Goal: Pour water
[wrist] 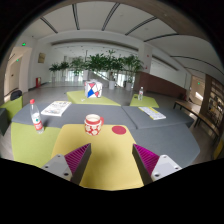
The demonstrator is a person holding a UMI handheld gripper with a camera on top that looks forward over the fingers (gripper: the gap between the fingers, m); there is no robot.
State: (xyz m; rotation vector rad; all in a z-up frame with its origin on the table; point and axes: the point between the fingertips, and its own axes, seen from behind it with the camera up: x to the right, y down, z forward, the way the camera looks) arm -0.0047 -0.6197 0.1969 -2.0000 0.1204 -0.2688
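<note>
A bottle (36, 116) with a red cap and red label stands upright on the grey part of the table, left of and beyond the fingers. A white mug (93, 124) with a red pattern stands on the yellow table surface (110, 160), straight ahead of the fingers. A red round coaster (119, 130) lies flat just right of the mug. My gripper (112, 160) is open and empty, its magenta pads (75, 158) spread wide, well short of the mug.
A white and red box (92, 89) stands further back on the table. White papers (56, 107) lie at the left and a white sheet (153, 113) at the right. A small bottle (141, 92) stands far right. Plants line the back.
</note>
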